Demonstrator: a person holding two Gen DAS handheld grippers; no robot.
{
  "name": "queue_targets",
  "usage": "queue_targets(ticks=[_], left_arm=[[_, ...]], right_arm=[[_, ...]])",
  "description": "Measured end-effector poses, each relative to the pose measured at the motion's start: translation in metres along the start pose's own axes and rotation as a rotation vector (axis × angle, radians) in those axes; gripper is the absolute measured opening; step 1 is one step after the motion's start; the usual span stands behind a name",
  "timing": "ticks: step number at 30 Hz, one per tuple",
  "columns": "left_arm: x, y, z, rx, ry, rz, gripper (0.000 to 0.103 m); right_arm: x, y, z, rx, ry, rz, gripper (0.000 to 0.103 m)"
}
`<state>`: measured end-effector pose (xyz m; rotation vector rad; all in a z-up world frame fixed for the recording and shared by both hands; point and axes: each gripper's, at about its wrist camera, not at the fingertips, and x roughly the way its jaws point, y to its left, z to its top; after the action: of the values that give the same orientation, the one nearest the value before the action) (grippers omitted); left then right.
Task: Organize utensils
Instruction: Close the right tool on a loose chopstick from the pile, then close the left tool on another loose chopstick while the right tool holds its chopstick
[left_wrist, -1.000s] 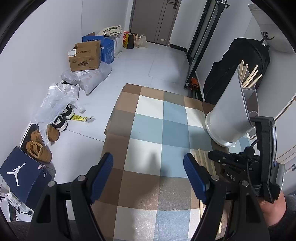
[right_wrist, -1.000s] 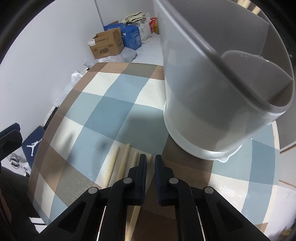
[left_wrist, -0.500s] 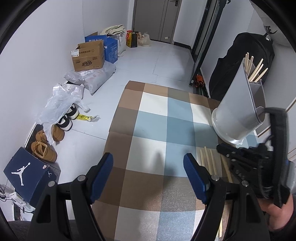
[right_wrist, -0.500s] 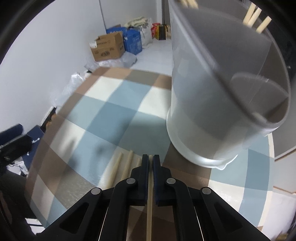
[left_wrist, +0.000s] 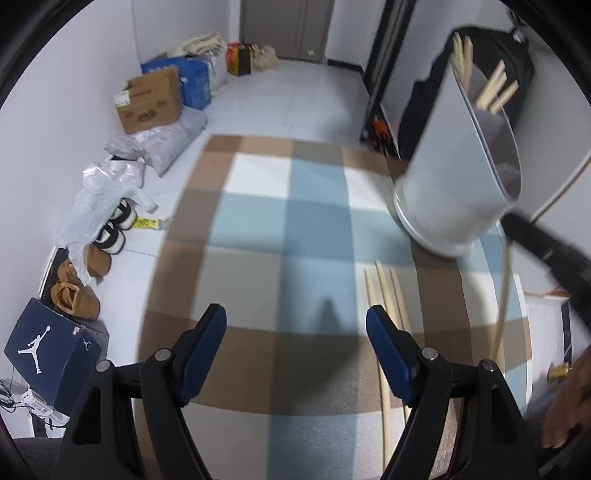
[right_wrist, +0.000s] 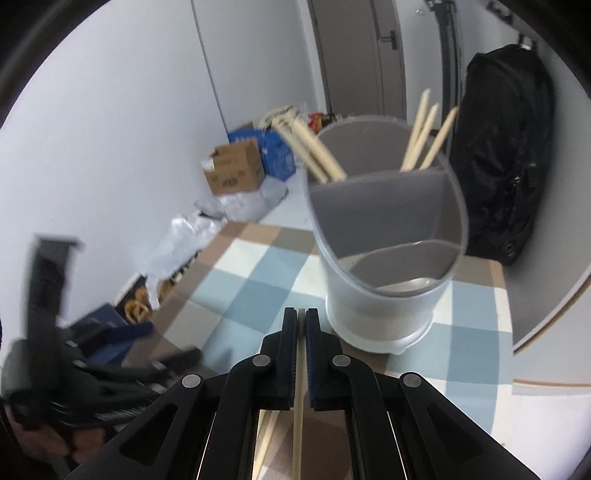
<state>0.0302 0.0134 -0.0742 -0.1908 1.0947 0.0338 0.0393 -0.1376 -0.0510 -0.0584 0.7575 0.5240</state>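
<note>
Chopstick (right_wrist: 298, 417) clamped in right hand-held gripper (right_wrist: 301, 321), near holder (right_wrist: 384, 295), left hand-held gripper (left_wrist: 295, 332) spread wide

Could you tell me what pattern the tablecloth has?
The tablecloth is checked in blue, cream and brown, clearest in the left wrist view.

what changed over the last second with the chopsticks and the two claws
The right claw shut on one chopstick from the row on the table and lifted it up toward the utensil holder. The left claw is as before, open and empty over the checked cloth. Three chopsticks still lie on the cloth, and the holder has not moved.
</note>
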Motion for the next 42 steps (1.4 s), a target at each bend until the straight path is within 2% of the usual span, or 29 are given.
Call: queue_targets(ticks=[4,13,16,23,29,32,34,35,39,42], left_arm=[[0.007,-0.012,-0.005,0.030,0.042,0.000,0.074],[0.026,-0.029,-0.012,0.081,0.133,0.052,0.074],[0.026,-0.032,-0.013,0.101,0.118,0.081,0.074],[0.030,-0.036,-0.009,0.095,0.100,0.080,0.074],[0.036,-0.041,-0.001,0.118,0.067,0.064,0.068],[0.037,-0.046,0.001,0.141,0.058,0.049,0.056],[0.036,-0.050,0.003,0.164,0.058,0.035,0.041],[0.036,-0.052,0.003,0.173,0.056,0.029,0.038],[0.036,-0.058,0.004,0.197,0.044,-0.011,0.013],[0.037,-0.053,0.006,0.169,0.033,-0.037,0.003]], right_arm=[[-0.020,-0.010,0.001,0.024,-0.042,0.012,0.003],[-0.056,-0.029,0.000,0.051,-0.122,0.034,0.003],[-0.063,-0.035,-0.002,0.067,-0.132,0.042,0.003],[-0.074,-0.044,-0.001,0.085,-0.155,0.057,0.003],[-0.079,-0.041,-0.001,0.082,-0.163,0.071,0.003],[-0.079,-0.043,0.000,0.081,-0.167,0.070,0.003],[-0.080,-0.045,-0.001,0.086,-0.167,0.071,0.003],[-0.080,-0.046,-0.001,0.088,-0.166,0.071,0.003],[-0.080,-0.048,0.000,0.093,-0.165,0.065,0.003],[-0.078,-0.050,0.001,0.099,-0.161,0.064,0.003]])
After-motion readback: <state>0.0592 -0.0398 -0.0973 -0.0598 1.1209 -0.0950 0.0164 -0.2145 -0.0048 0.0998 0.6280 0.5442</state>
